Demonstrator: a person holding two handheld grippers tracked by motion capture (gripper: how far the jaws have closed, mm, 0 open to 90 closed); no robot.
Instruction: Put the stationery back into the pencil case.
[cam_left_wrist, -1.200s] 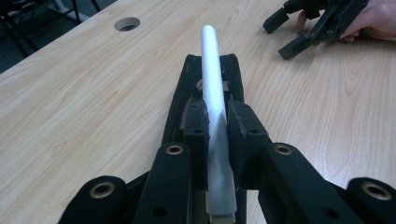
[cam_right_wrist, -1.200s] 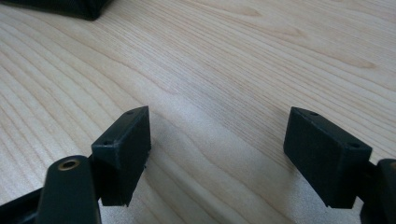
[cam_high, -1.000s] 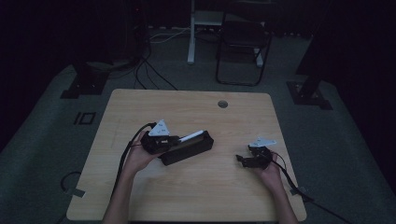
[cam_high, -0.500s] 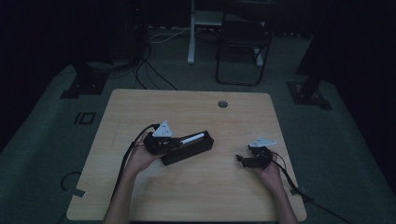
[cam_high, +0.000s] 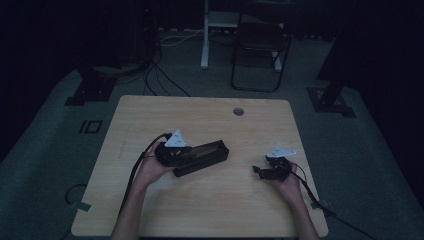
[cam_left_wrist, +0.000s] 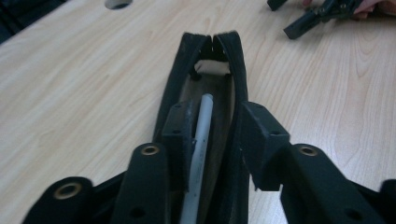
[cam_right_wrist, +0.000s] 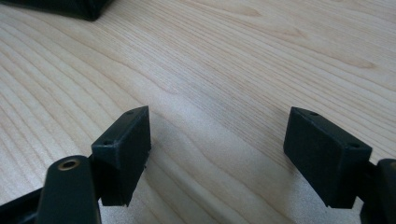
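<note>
L gripper (cam_high: 192, 156) sits approx at the tabletop's (cam_high: 200, 210) centre in the high view, w/ the person's left hand (cam_high: 152, 167) behind it at about 8 o'clock. Its jaws have just been opening; in the left gripper view they stand one on each side of a long black case (cam_left_wrist: 208, 93), w/ the case's open mouth between them. The right-hand pad looks just clear of the case wall; the left-hand pad sits against or just beside the wall, can't tell which, so grip reads as let go, jaws parted. Inside the case lies a grey-white pen (cam_left_wrist: 200, 140), running lengthwise toward the far tip, where the two black edges meet. In the high view the case (cam_high: 212, 155) lies flat at the centre, long axis running roughly 8 to 2 o'clock, extending from the L gripper toward 2 o'clock. R gripper (cam_high: 265, 171) is at approx 4 o'clock from the case, well apart, held low over the wood by the right hand (cam_high: 290, 185); its jaws are spread wide w/ bare wood between them, nothing held. A round hole (cam_high: 238, 111) sits near the far edge at approx 1 o'clock.
</note>
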